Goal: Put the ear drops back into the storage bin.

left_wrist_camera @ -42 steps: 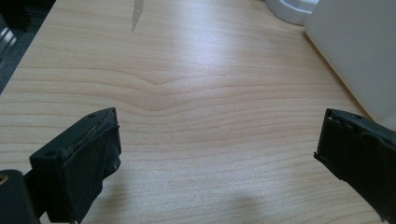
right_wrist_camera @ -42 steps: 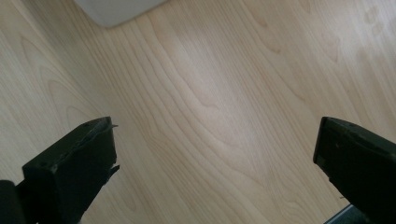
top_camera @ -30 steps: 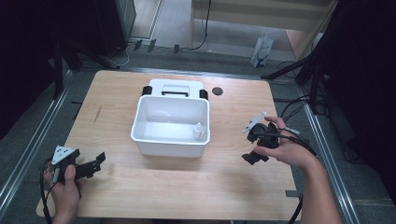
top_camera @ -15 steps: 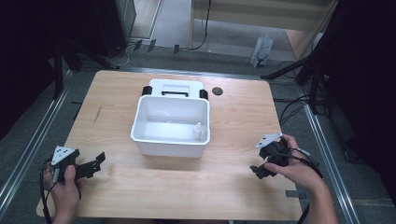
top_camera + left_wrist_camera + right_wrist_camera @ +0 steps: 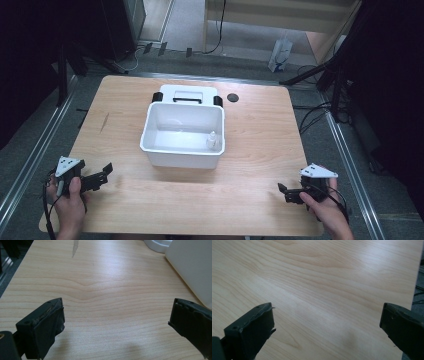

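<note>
Your left gripper [image 5: 102,175] sits at the worktop's [image 5: 260,130] seven o'clock corner, fingers [image 5: 42,327] spread wide and grasping nothing. Your right gripper [image 5: 286,192] rests at five o'clock, its fingers [image 5: 249,332] likewise released over bare wood. The white bin [image 5: 150,142] stands at the worktop's centre, well apart from both grippers. Inside it, a small white bottle [image 5: 212,141] stands upright in the corner toward four o'clock. A white lid [image 5: 187,93] lies just beyond the bin at twelve o'clock, touching it.
</note>
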Demonstrator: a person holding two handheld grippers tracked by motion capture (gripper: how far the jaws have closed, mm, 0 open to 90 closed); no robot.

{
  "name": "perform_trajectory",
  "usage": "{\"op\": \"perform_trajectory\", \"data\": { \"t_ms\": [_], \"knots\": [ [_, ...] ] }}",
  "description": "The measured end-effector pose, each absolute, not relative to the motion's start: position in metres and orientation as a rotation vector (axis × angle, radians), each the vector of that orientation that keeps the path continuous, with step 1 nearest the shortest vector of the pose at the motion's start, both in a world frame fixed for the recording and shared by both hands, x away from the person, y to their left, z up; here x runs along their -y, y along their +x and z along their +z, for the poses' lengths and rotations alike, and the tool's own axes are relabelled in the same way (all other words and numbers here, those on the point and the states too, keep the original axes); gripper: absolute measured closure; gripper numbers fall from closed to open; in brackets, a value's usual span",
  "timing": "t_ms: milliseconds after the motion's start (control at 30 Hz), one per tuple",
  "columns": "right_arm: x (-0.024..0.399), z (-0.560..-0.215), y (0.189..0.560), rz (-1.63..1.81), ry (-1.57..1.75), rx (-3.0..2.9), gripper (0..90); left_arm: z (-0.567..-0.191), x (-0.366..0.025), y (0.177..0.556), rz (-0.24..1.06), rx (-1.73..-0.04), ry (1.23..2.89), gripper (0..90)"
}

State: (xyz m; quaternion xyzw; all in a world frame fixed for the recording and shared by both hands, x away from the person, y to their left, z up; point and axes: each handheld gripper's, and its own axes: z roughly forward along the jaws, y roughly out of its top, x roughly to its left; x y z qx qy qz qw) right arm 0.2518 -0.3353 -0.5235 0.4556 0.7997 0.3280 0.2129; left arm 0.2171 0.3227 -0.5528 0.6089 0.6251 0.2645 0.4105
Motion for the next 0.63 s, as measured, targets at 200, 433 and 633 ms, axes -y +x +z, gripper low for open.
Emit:
{"op": "perform_trajectory", "data": {
  "t_ms": [200,433,633],
  "knots": [
    [0.340,-0.543,0.232,0.950,1.339,-2.056,0.0,-0.553,-0.322,0.217,0.663,-1.574,1.538,0.6],
    [0.338,-0.548,0.224,1.039,1.388,-1.945,0.0,-0.553,-0.322,0.218,0.665,-1.572,1.543,0.6],
    [0.338,-0.548,0.225,1.033,1.425,-1.925,0.0,-0.553,-0.321,0.218,0.667,-1.574,1.543,0.6]
  ]
}}
